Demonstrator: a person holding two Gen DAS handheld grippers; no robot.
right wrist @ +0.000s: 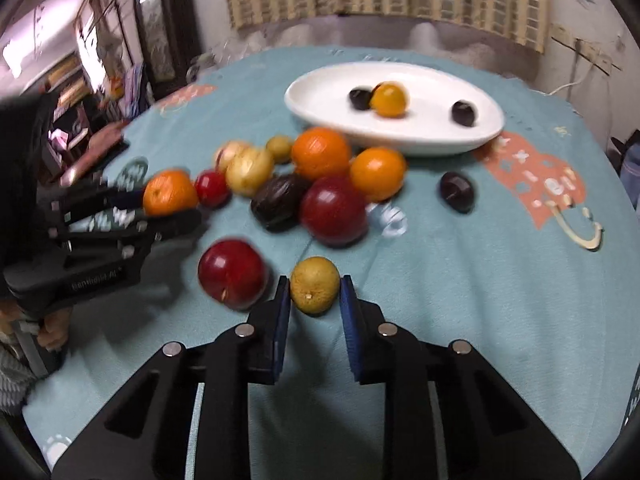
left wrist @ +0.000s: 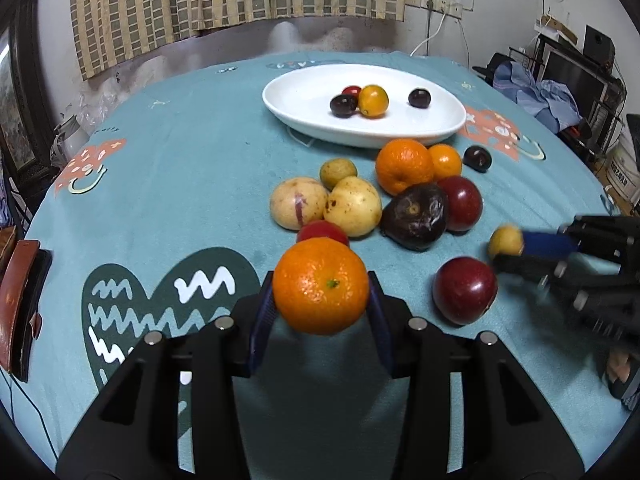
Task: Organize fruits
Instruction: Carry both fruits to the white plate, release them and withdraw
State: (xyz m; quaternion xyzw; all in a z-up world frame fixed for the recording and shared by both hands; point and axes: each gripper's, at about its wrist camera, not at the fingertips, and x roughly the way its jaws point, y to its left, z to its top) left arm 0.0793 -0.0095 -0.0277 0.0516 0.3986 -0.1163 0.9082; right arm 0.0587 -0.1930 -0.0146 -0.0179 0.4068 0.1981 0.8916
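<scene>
My left gripper (left wrist: 320, 300) is shut on an orange tangerine (left wrist: 320, 286), lifted just in front of the fruit pile; the right wrist view shows this tangerine (right wrist: 170, 192) at the left. My right gripper (right wrist: 315, 300) is shut on a small yellow-green fruit (right wrist: 315, 285) close above the cloth, beside a red apple (right wrist: 232, 274). A white oval plate (left wrist: 296, 96) at the back holds two dark plums, a small orange fruit (left wrist: 373, 101) and a red one. Between plate and grippers lie oranges (left wrist: 404, 166), pale yellow fruits (left wrist: 353, 206), a dark purple fruit (left wrist: 414, 216) and red apples (left wrist: 460, 203).
A teal patterned cloth (left wrist: 180, 160) covers the round table. A brown leather case (left wrist: 18, 300) lies at its left edge. One dark plum (left wrist: 477, 158) sits alone right of the pile. Curtains hang behind, with shelves and clutter at the far right.
</scene>
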